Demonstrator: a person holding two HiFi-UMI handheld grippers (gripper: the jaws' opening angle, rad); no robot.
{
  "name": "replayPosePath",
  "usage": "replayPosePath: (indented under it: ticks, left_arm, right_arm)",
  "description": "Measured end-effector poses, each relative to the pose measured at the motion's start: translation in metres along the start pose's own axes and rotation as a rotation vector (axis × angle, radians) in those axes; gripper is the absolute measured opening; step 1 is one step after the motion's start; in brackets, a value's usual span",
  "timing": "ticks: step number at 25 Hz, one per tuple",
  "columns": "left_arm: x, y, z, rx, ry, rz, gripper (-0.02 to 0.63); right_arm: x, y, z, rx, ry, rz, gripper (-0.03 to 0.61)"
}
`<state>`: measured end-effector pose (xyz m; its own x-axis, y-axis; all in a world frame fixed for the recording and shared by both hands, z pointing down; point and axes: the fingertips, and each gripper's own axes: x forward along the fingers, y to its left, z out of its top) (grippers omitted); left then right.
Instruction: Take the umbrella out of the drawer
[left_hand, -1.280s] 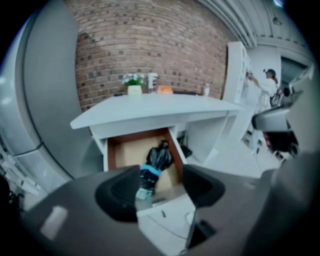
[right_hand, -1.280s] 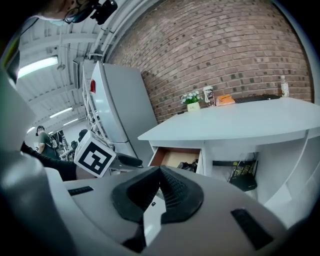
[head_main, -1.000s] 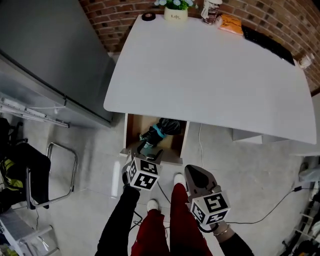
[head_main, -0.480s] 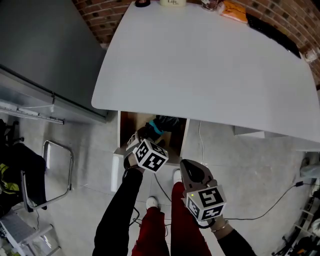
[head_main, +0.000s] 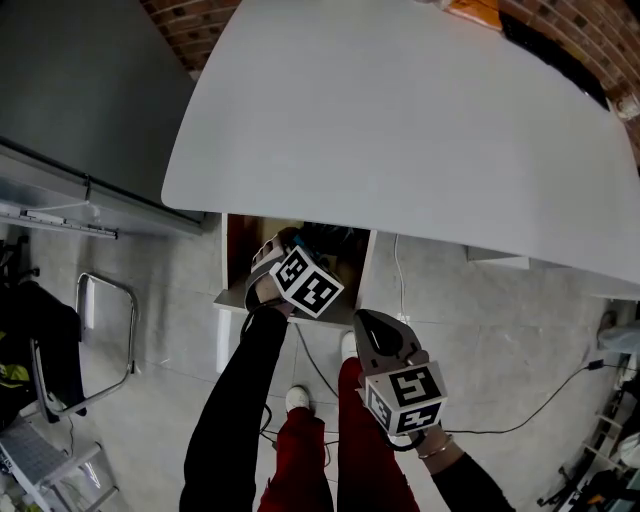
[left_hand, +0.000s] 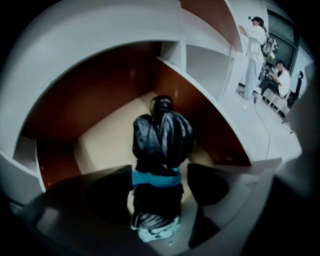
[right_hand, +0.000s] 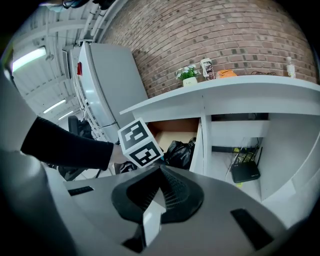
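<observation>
The left gripper (left_hand: 159, 184) has just been spreading its jaws; the umbrella (left_hand: 162, 142) is lying between them, untouched, in the drawer (left_hand: 100, 145). The right gripper (right_hand: 159, 186) is sitting pressed together.

White table with an open drawer under its front edge

Along the far edge of the table (head_main: 400, 130) stand a potted plant (right_hand: 188, 75), a jar (right_hand: 206, 68), an orange packet (right_hand: 226, 73) and a bottle (right_hand: 289, 66). In the brown-walled drawer (left_hand: 100, 95) a folded black umbrella (left_hand: 161, 145) with a teal band lies front to back on the pale bottom. A black box (right_hand: 245, 171) sits on the shelf (right_hand: 272, 167) beside the drawer, and a cable (head_main: 545, 405) trails over the tiled floor (head_main: 480, 330).
</observation>
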<state>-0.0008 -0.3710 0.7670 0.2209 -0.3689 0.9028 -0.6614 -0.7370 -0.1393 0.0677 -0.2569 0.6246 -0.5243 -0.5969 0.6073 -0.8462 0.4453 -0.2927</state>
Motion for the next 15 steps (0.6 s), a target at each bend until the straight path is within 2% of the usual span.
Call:
replayPosePath:
  ticks: [8, 15]
  left_arm:
    - [0.026, -0.001, 0.002, 0.081, 0.059, 0.005, 0.33]
    - [0.042, 0.008, -0.002, 0.144, 0.095, 0.054, 0.33]
  right_arm:
    - [0.008, -0.005, -0.006, 0.001, 0.023, 0.006, 0.002]
    - [0.014, -0.003, -0.011, -0.002, 0.037, 0.01, 0.002]
